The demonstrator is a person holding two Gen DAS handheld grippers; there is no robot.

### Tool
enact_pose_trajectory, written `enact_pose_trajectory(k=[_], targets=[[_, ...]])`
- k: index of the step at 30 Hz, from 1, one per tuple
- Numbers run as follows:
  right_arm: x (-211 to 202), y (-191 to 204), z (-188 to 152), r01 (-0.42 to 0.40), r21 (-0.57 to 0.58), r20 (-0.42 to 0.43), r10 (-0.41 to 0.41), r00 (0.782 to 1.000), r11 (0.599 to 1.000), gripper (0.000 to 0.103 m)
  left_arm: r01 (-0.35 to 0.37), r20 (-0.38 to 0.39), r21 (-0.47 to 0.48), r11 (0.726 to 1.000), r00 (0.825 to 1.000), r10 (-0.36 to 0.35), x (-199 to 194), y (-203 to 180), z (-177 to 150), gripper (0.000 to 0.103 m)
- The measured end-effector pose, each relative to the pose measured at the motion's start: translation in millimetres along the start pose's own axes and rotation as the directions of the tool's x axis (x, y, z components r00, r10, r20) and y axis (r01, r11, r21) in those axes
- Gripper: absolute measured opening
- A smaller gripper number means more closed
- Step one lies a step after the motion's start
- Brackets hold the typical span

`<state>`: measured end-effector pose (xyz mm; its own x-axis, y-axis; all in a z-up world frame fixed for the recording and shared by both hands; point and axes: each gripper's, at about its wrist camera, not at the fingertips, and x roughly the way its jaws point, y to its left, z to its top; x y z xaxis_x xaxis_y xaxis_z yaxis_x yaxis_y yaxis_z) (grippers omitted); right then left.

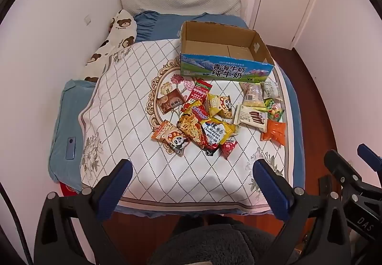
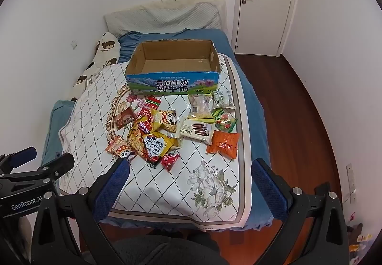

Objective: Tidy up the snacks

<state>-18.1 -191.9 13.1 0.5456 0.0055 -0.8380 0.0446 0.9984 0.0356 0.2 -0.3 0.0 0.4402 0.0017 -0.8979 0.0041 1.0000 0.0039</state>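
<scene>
Snacks (image 1: 205,119) loose on bed | box (image 1: 224,50) empty | both hand-held grippers (image 1: 193,184) (image 2: 189,181) apart, holding nothing | step: not begun | next: grasp nearest packet

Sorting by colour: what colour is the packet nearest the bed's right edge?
The crinkled snack packet is orange; right wrist view shows it best.

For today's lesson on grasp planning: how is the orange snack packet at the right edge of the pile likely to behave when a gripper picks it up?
The orange packet looks puffy and crinkled, so it is probably light and would likely dent rather than stay stiff. Its glossy film may slip between the pads. It lies flat on the quilted cover, so rolling seems unlikely.
</scene>
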Motion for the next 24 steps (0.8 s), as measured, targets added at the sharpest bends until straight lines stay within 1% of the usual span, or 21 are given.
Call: enact_pose_trajectory(k=[11,14,24], targets=[[0.5,-0.4,-2.1,-0.004,0.005,-0.009,0.004,1.000,1.000,0.103,-0.004,-0.014,0.006,1.000,1.000,0.005,0.3,3.0,3.1,0.103],[0.1,-5.8,-2.7,-0.004,0.004,-0.014,0.005,1.000,1.000,0.103,-0.016,-0.006,0.018,1.000,1.000,0.017,0.7,-2.1,-3.6,0.103],[4.4,-4.6,-4.1,-0.001,0.005,-0.019,0.002,1.000,1.000,0.103,-0.025,0.016,0.028,0.999,1.000,0.024,-2.5,-2.7,-7.6,0.103]])
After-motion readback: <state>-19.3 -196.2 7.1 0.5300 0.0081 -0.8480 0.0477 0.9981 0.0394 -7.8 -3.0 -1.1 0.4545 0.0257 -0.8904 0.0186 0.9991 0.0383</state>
